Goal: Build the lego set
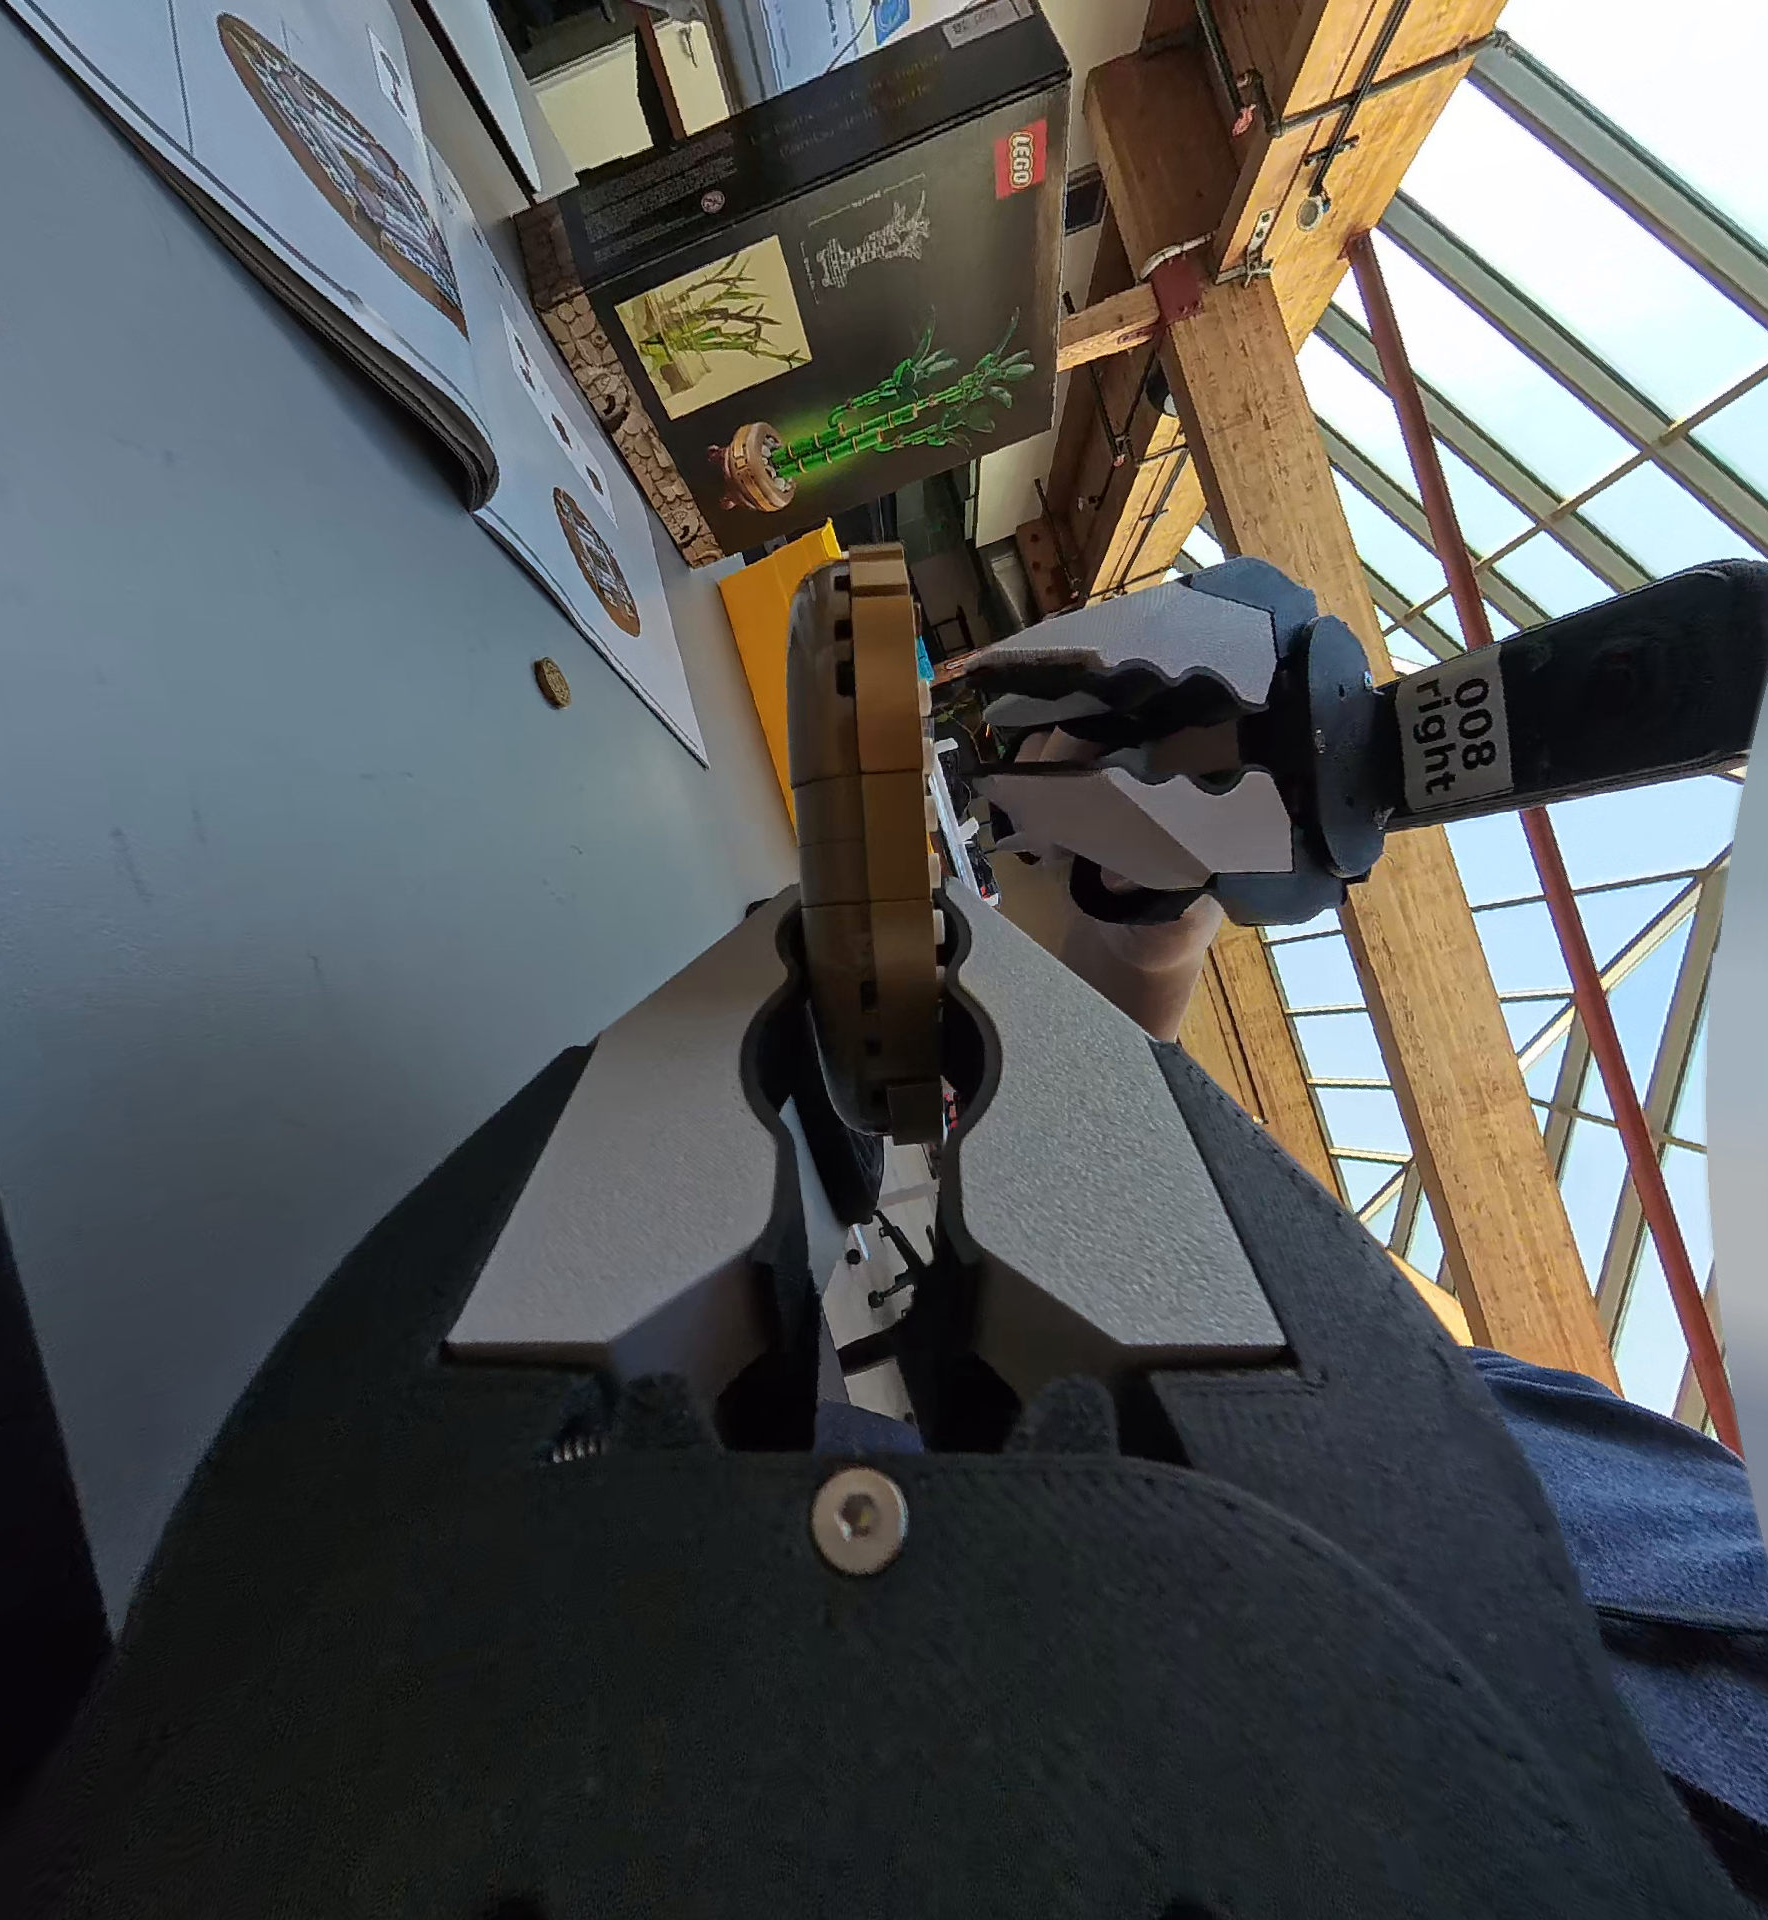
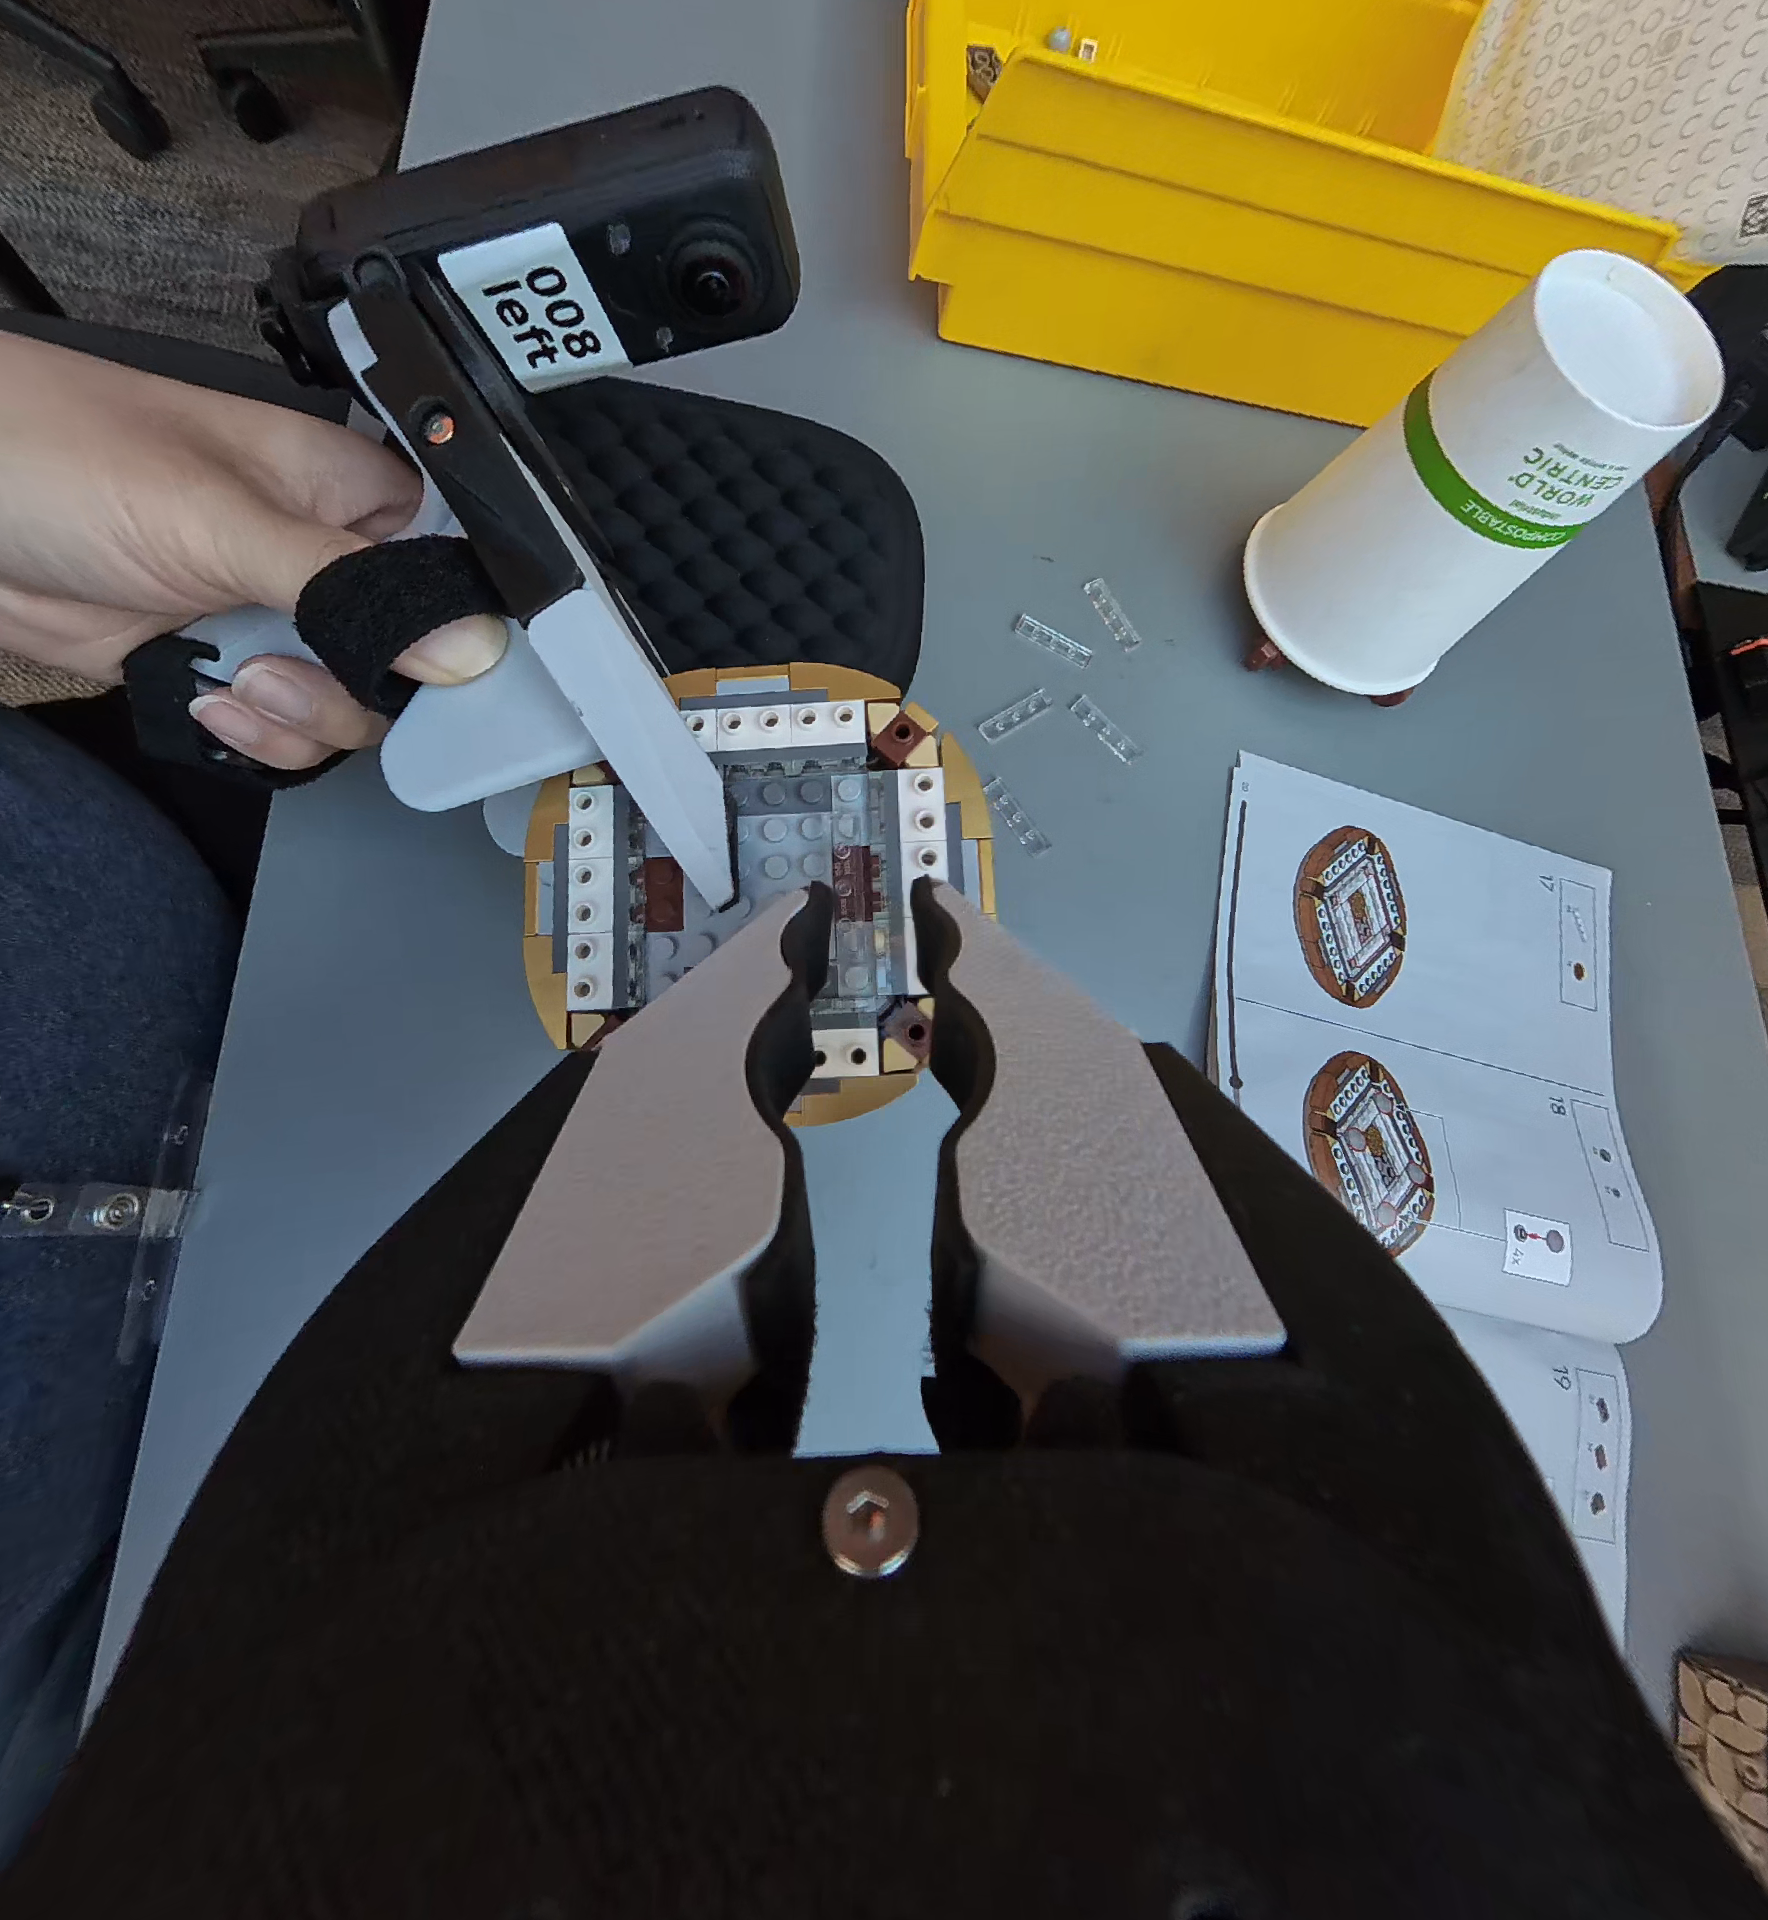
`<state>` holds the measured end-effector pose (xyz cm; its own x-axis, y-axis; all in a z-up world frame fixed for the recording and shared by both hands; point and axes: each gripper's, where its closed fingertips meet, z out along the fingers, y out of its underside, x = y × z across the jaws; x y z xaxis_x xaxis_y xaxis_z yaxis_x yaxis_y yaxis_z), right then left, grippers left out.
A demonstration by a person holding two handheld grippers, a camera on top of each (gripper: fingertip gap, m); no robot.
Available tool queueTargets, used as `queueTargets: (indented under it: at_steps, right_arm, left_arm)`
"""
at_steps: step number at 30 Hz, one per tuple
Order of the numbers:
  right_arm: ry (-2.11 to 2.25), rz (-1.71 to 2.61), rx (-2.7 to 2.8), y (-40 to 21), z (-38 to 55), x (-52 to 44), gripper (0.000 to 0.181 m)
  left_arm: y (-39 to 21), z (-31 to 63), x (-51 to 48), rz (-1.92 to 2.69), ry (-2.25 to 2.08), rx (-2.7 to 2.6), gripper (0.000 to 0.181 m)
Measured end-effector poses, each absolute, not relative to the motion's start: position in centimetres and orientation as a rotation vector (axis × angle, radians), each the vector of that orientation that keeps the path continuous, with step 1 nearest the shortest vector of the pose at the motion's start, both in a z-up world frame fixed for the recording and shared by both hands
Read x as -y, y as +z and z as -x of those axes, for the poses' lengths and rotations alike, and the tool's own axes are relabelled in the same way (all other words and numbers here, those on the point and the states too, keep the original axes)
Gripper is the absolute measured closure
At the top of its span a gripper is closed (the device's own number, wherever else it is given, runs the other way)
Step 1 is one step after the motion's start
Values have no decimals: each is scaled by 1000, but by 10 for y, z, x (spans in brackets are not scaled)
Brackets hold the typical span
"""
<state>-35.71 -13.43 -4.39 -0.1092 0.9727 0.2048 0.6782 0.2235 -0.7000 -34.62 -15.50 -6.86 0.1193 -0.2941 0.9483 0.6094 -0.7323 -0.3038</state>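
Note:
The round tan Lego base [image 1: 864,831] is held on edge above the grey table. My left gripper [image 1: 864,914] is shut on its rim. In the right wrist view the base [image 2: 786,831] faces the camera, showing grey studs, white bricks and brown corner pieces, and one left finger [image 2: 651,748] lies across its face. My right gripper [image 2: 864,894] is at the base's studded face, its tips close on either side of a clear plate [image 2: 864,951] beside the right white row. The right gripper also shows in the left wrist view [image 1: 979,732], touching the base.
Several loose clear plates [image 2: 1051,639] lie on the table [image 2: 360,935] right of the base. An upturned paper cup [image 2: 1482,468], yellow bins [image 2: 1223,208], the open instruction booklet [image 2: 1420,1039] and a black padded case [image 2: 734,520] surround it. The Lego box [image 1: 828,312] stands behind. My two grippers' fingertips are within a few centimetres of each other.

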Motion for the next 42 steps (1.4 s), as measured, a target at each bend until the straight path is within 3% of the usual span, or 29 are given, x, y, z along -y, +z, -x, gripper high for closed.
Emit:
queueTargets:
  at_steps: [4,8,10,16,42]
  right_arm:
    - [706,1560,1782,-36,349,133,157]
    - [1055,1768,1653,-35,335,133,126]
    - [1239,1910,1636,-42,324,135,121]
    - [1557,2105,1640,-44,315,136,123]
    - [1507,2063,1602,-71,312,107,131]
  left_arm:
    - [-68,341,159,1729,-1745,315,164]
    - [-66,334,168,1757,-1811,285,163]
    - [-66,329,173,1789,-1812,252,164]
    - [-68,314,179,1840,-1809,193,164]
    - [-84,312,173,1855,-1859,253,164]
